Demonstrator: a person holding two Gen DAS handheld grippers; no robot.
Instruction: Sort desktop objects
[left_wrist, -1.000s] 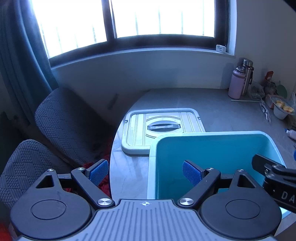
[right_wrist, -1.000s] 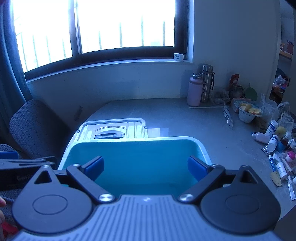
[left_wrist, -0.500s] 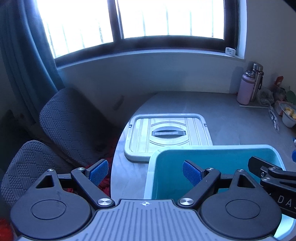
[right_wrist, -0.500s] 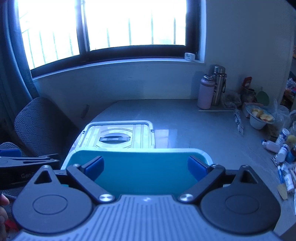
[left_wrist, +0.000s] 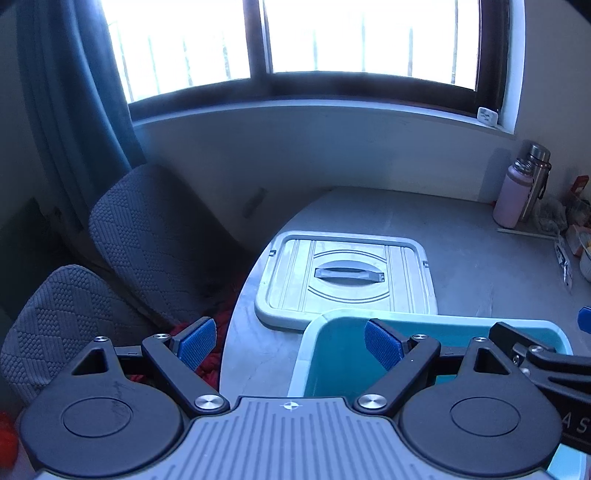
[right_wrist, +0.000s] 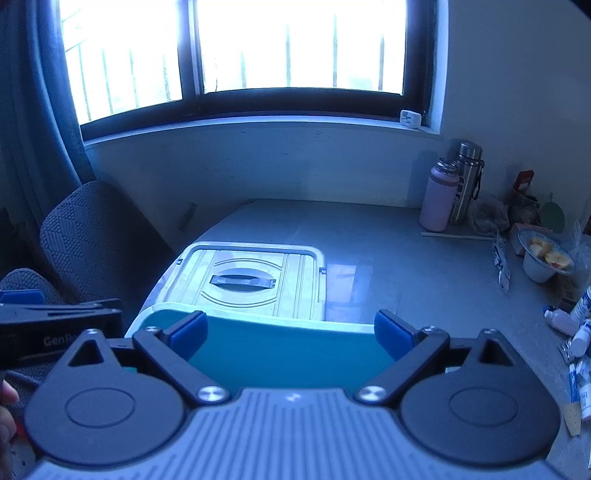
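A light-blue plastic bin stands open at the near edge of the grey table; it also shows in the right wrist view. Its pale lid with a dark handle lies flat just behind it, also in the right wrist view. My left gripper is open and empty over the bin's left rim. My right gripper is open and empty above the bin's near side. Several small bottles and tubes lie at the table's right edge.
A pink bottle and a steel flask stand at the back right by the wall. A bowl of food sits near them. Two grey chairs stand left of the table. The window is behind.
Both grippers have pulled back and risen; the bin now sits lower in both views and the lid shows in full. Both stay open.
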